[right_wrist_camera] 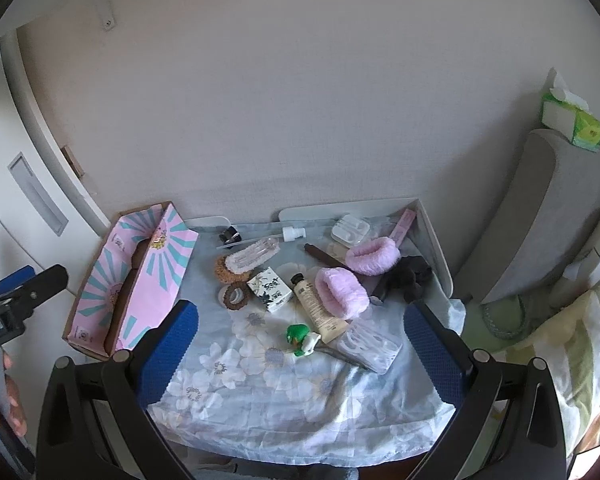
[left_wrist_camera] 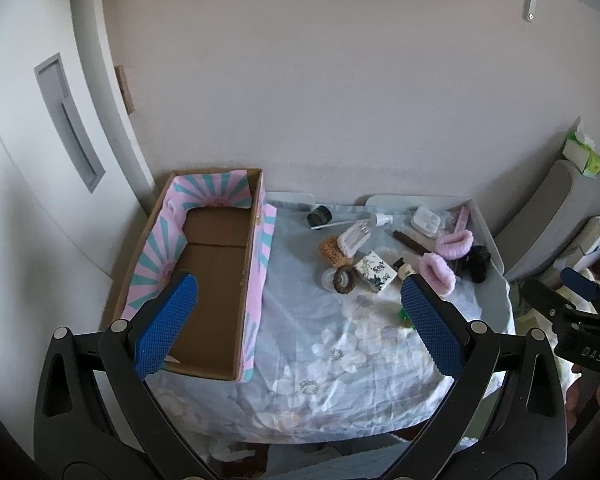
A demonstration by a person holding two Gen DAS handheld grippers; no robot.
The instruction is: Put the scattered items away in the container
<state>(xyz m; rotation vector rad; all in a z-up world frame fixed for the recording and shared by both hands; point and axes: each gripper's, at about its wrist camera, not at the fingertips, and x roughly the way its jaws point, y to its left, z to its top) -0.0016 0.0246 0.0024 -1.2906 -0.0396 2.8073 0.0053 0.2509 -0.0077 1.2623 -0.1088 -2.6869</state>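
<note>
A cardboard box [left_wrist_camera: 216, 264] with pink and teal sunburst lining stands empty at the table's left; it shows as the box [right_wrist_camera: 140, 276] in the right wrist view. Scattered items lie to its right: two pink fluffy bands [right_wrist_camera: 340, 292], a cream tube [right_wrist_camera: 320, 312], a floral white carton [right_wrist_camera: 270, 289], a green toy [right_wrist_camera: 298, 338], a clear packet [right_wrist_camera: 370, 346], brown scrunchies [right_wrist_camera: 234, 296], a pump bottle [right_wrist_camera: 260, 254]. My left gripper [left_wrist_camera: 300, 308] hovers open above the box's near end. My right gripper [right_wrist_camera: 300, 340] hovers open above the table's front, nothing between its fingers.
A floral cloth [right_wrist_camera: 284, 392] covers the small table set against the wall. A white door with a recessed handle [left_wrist_camera: 68, 120] stands left. Grey cushions [right_wrist_camera: 540, 216] and a tissue box [right_wrist_camera: 572, 120] sit at the right, with striped bedding [right_wrist_camera: 572, 360] close by.
</note>
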